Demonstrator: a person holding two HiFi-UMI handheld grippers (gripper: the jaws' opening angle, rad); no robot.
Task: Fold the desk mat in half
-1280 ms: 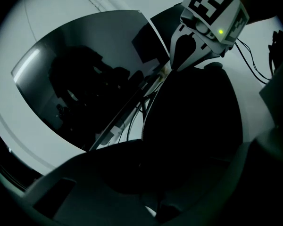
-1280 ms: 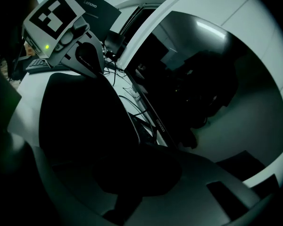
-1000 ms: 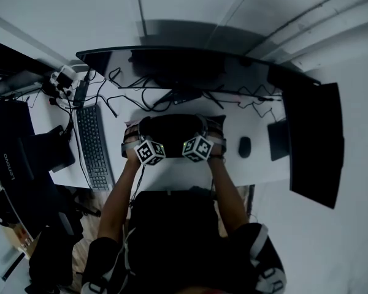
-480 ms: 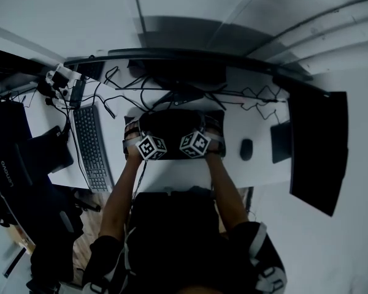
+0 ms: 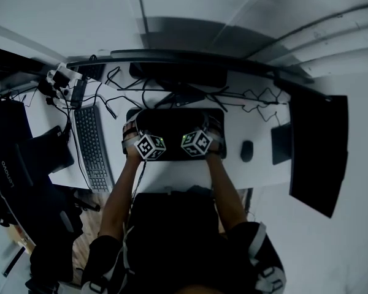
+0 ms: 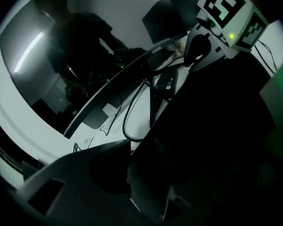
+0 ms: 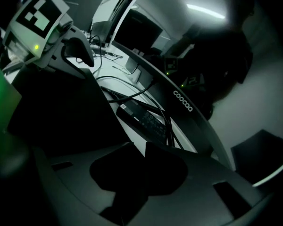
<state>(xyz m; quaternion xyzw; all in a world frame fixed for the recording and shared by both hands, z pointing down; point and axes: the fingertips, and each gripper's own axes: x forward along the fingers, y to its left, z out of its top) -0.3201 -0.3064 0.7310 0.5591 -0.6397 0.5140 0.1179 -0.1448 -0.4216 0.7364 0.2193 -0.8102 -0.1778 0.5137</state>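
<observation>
While both grippers pinch its near edge, the desk mat point(image 5: 175, 122) sits mid-desk in front of the person, between the keyboard point(image 5: 93, 147) on the left and the mouse point(image 5: 246, 150) on the right. It is plain black and matte, with no print that I can make out. From the head view it reads as a dark rectangle with a straight far edge and squared far corners, just short of the monitor point(image 5: 178, 63) stand and the loose cables point(image 5: 141, 94).

Left gripper point(image 6: 132, 160): jaws closed on the mat. The sheet rises out of the gap as a broad black plane that fills the right of that view, and it hides the far jaw.

Right gripper point(image 7: 137, 148): jaw tips almost meet, with black mat material caught between them. The sheet spreads up and to the left, and a power brick point(image 7: 144, 119) lies on the white desk point(image 7: 132, 140) just beyond.

Each gripper view shows the other gripper's marker cube across the sheet.

Against the frames 1.0 s and 0.5 s ago:
- The mat showed a rounded, humped far outline then; now that outline is flat and straight.
- Its dark area now reaches a little further towards the monitor.
- The two marker cubes sit in almost the same spots as 0.5 s ago, side by side over the near edge.
- Keyboard, mouse and cables are unmoved on the desk
</observation>
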